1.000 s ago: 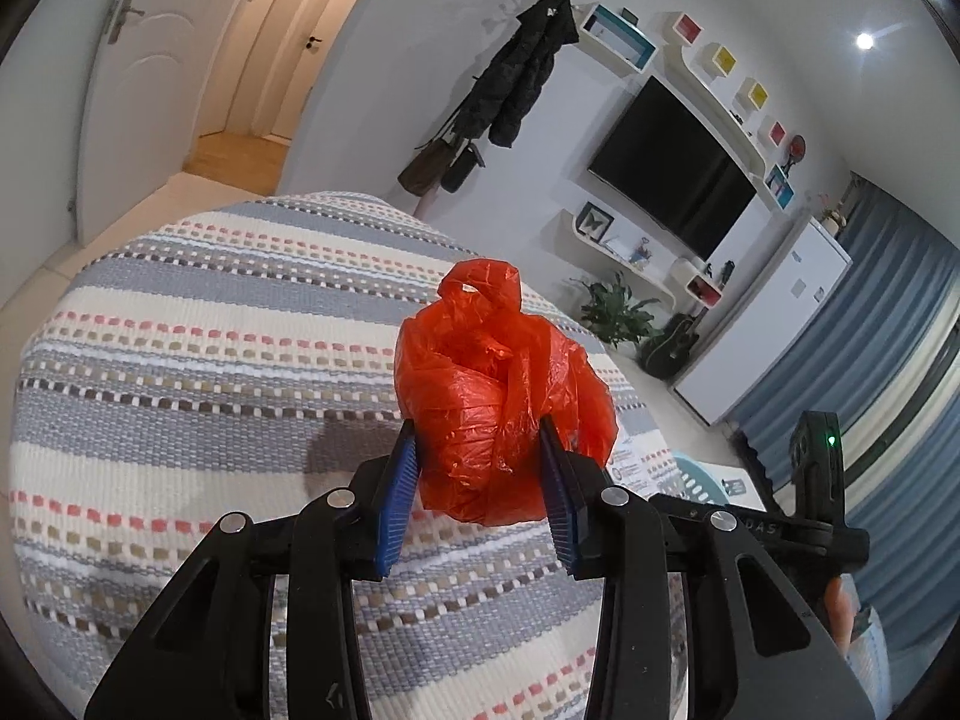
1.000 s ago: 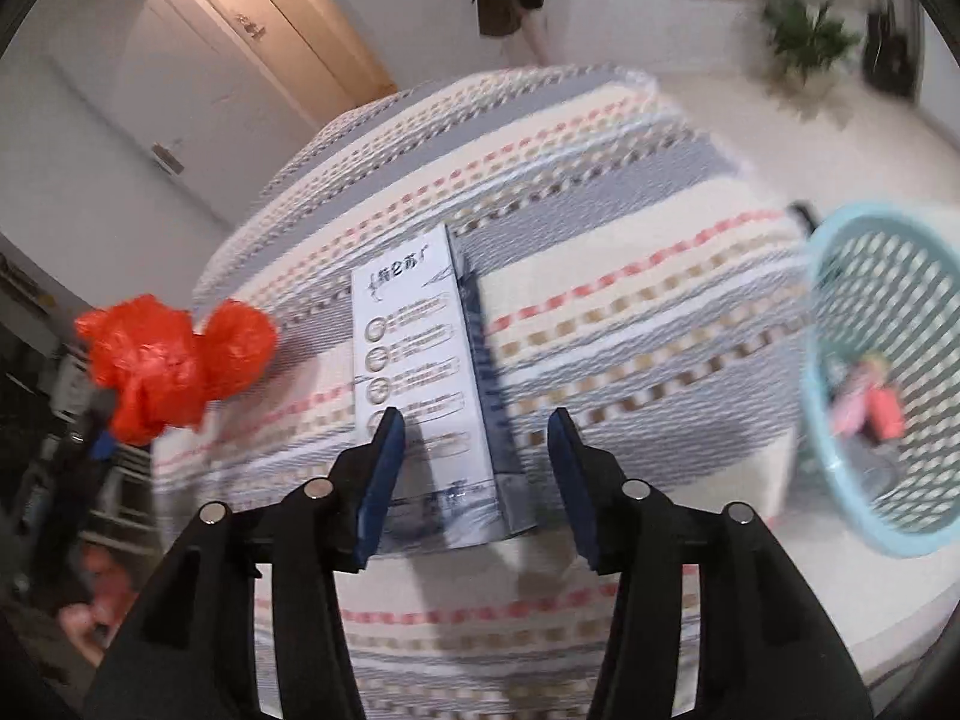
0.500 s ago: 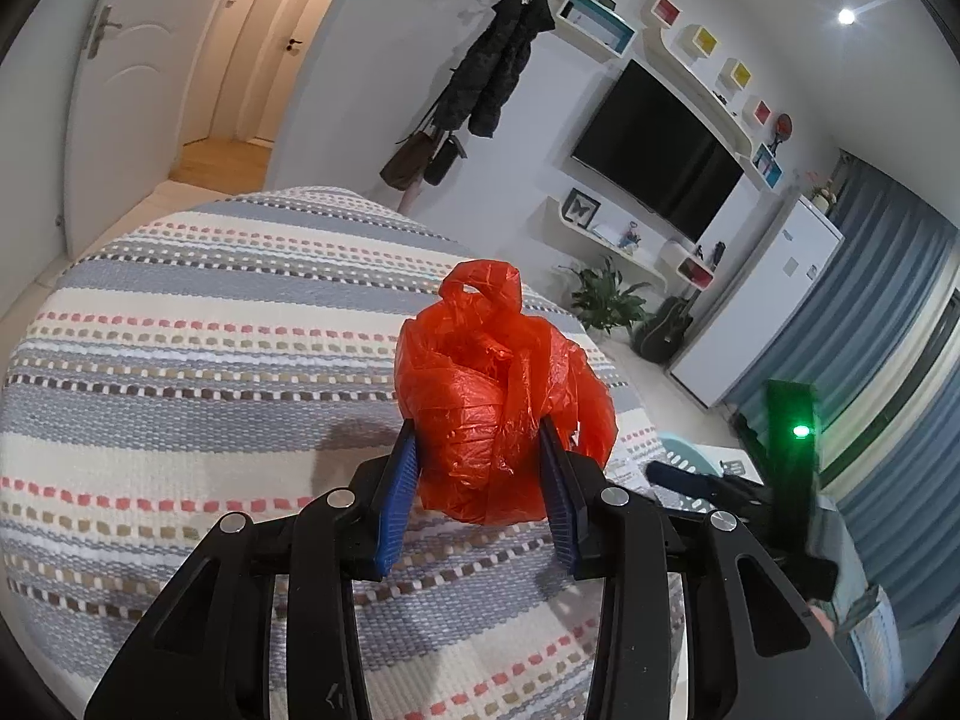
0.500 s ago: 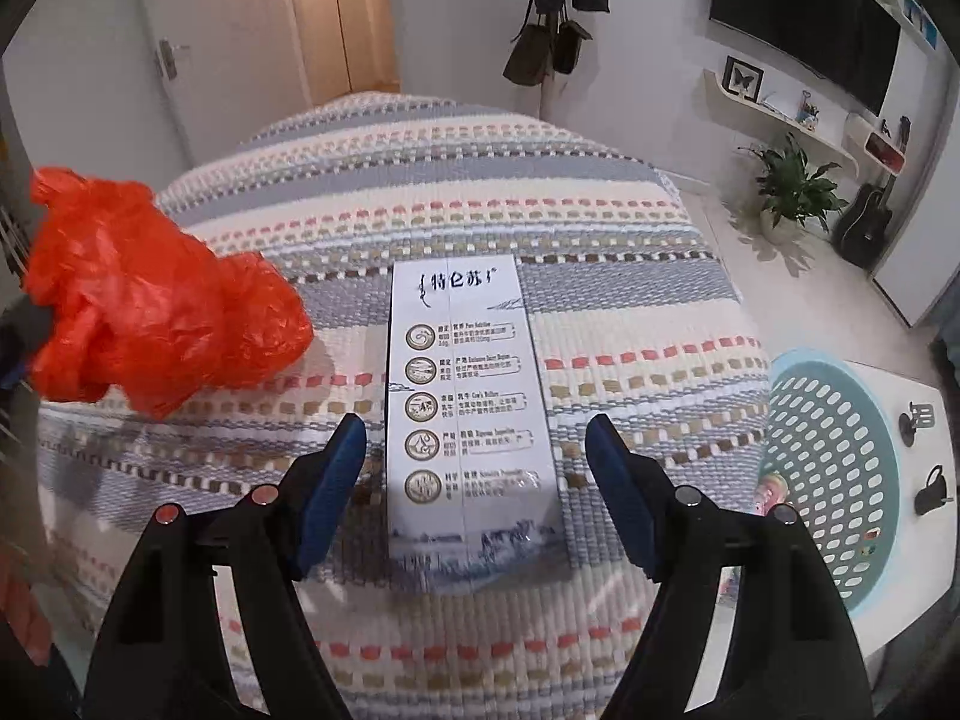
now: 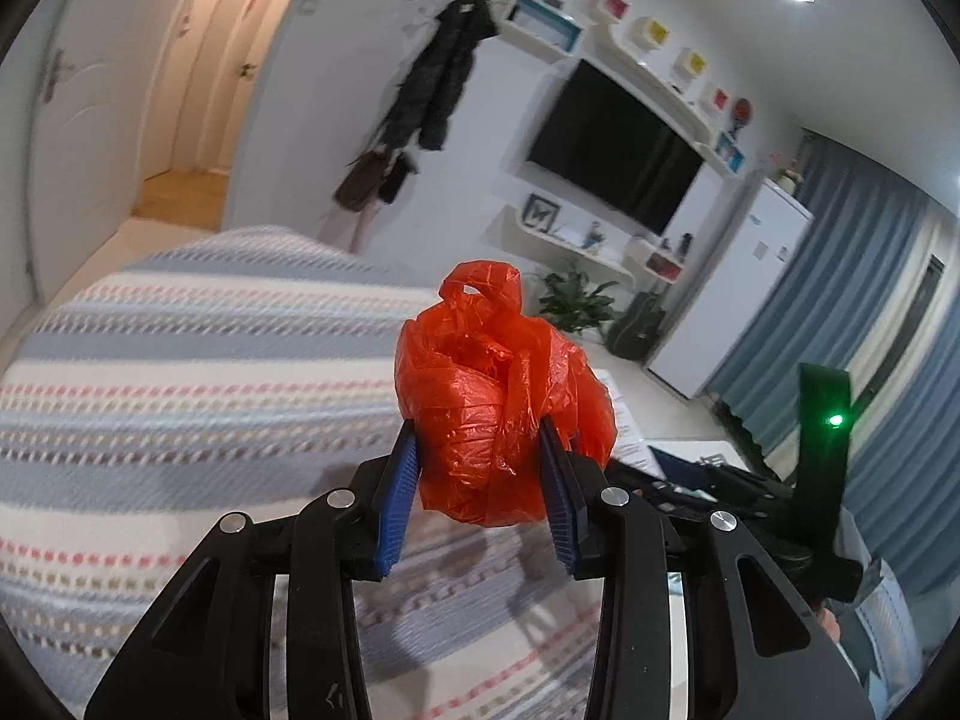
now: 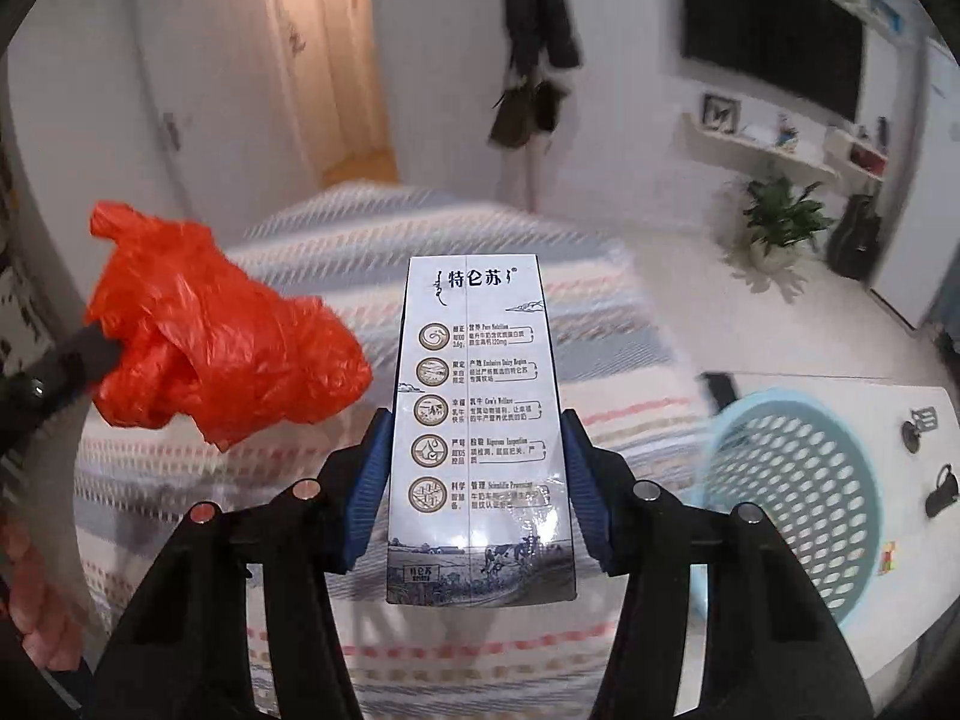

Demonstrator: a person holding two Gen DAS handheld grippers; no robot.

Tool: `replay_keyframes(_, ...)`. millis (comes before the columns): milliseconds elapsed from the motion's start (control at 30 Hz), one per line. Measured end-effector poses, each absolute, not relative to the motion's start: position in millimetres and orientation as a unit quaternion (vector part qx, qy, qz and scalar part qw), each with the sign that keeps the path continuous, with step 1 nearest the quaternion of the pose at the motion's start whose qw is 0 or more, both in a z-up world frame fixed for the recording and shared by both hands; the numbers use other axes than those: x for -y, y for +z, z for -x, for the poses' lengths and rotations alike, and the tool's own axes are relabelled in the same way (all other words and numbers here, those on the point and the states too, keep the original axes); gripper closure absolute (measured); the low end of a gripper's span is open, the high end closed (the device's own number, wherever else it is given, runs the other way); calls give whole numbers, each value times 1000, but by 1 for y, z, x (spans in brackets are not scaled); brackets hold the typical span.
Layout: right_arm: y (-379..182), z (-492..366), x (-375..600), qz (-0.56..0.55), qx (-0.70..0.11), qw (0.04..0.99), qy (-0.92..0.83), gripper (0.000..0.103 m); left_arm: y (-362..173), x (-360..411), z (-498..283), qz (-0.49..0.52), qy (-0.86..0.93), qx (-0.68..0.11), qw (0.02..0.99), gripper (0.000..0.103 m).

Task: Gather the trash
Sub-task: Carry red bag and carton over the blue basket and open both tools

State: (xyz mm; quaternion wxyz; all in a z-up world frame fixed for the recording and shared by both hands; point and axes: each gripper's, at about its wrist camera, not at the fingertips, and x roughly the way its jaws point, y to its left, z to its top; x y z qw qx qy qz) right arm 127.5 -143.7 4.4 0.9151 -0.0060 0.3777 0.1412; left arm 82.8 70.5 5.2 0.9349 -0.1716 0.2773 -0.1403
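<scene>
Right wrist view: right gripper (image 6: pixel 474 480), jaws just closed in, pinches the milk carton (image 6: pixel 477 420) lengthwise, far end pointing away above the striped bed (image 6: pixel 600 330). Basket (image 6: pixel 798 498) sits right, beside the bed's edge. Left gripper (image 5: pixel 480 492) squeezes the red bag (image 5: pixel 498 408).

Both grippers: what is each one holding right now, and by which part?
Left gripper clamps the crumpled red plastic bag around its lower bulk. Right gripper grips the milk carton by its two long sides, near the bottom end.

Striped woven cover (image 6: pixel 606 324) over bed; light-blue basket (image 6: pixel 798 504) on white surface — beside it.
</scene>
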Motion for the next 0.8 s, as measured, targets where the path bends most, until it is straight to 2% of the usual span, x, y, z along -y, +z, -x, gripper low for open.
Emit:
replay_keyframes(167,29,-120,199,-11,-338,937,84,51,24,-26,-102,142,-181,-264,936,66)
replay_keyframes(300,29,-117,245,-23,-327,944,26,51,27,23,-120,118,-215,-269,931,66)
replay_keyframes(533,-17,-121,335,-93,-375,920,-62,51,-3,106,-158,95,-270,-319,903,66)
replay_keyframes(800,-80,-122,386,-151,-438,879,-110,51,-56,165,-182,64,-293,-385,873,63)
